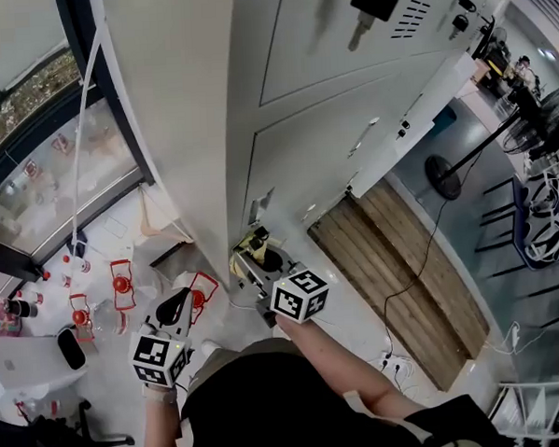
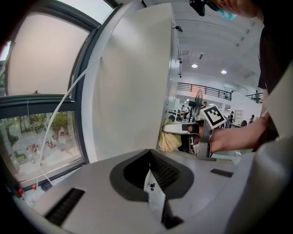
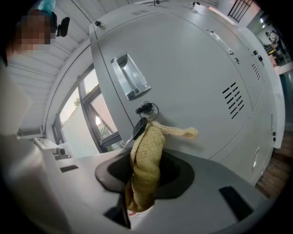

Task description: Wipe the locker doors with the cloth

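Note:
The yellow cloth [image 3: 146, 155] is bunched in my right gripper [image 3: 140, 192], which is shut on it. The cloth's tip touches the grey locker door [image 3: 197, 68] just under the lock, beside a black key [image 3: 139, 127] that hangs there. In the head view the right gripper [image 1: 256, 258] is low against the locker front [image 1: 313, 151], with the cloth [image 1: 239, 263] at its tip. My left gripper [image 1: 176, 307] hangs to the left of it, away from the lockers. Its jaws [image 2: 153, 183] are shut with nothing held. The left gripper view shows the cloth [image 2: 170, 139] from the side.
A recessed handle [image 3: 130, 77] and vent slots [image 3: 233, 100] sit on the door. A window [image 1: 44, 183] stands left of the locker side, with a white cord [image 1: 83, 135] hanging there. Red-and-clear items [image 1: 119, 287] lie on the floor. A wooden panel [image 1: 404, 277], fan stand [image 1: 441, 177] and cables lie right.

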Tool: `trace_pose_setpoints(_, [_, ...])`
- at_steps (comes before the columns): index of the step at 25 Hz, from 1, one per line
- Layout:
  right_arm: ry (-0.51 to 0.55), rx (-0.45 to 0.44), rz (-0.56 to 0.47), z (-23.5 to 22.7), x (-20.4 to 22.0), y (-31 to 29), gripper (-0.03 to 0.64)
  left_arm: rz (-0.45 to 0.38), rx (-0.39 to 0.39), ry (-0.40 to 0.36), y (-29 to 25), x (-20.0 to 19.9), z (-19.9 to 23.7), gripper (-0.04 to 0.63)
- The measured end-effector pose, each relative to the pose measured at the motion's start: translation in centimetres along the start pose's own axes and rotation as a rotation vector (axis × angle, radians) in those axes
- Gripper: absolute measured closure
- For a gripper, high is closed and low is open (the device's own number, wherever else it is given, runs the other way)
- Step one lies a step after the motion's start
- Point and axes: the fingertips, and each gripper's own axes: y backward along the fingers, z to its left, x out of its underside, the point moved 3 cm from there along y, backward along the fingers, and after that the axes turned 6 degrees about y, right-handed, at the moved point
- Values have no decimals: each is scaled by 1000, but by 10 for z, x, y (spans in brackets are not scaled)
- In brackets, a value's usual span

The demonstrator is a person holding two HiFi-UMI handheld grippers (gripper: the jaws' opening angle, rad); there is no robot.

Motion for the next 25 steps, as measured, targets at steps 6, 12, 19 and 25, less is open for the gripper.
trace_pose_setpoints(6, [14, -24, 48, -7, 8, -3, 492, 1, -25, 6, -2, 1, -3, 586])
trace_pose_setpoints(12, [39, -70, 84, -15, 11, -4, 492, -1, -59, 17, -7, 1, -12, 586])
trace_pose_setpoints(19, [75, -132, 126, -18, 11, -4, 495, -3, -97, 24, -17, 1, -26, 586])
trace_pose_setpoints(25, [39, -184, 189, -22, 13, -4, 495, -11, -123, 34, -25, -1, -38, 586])
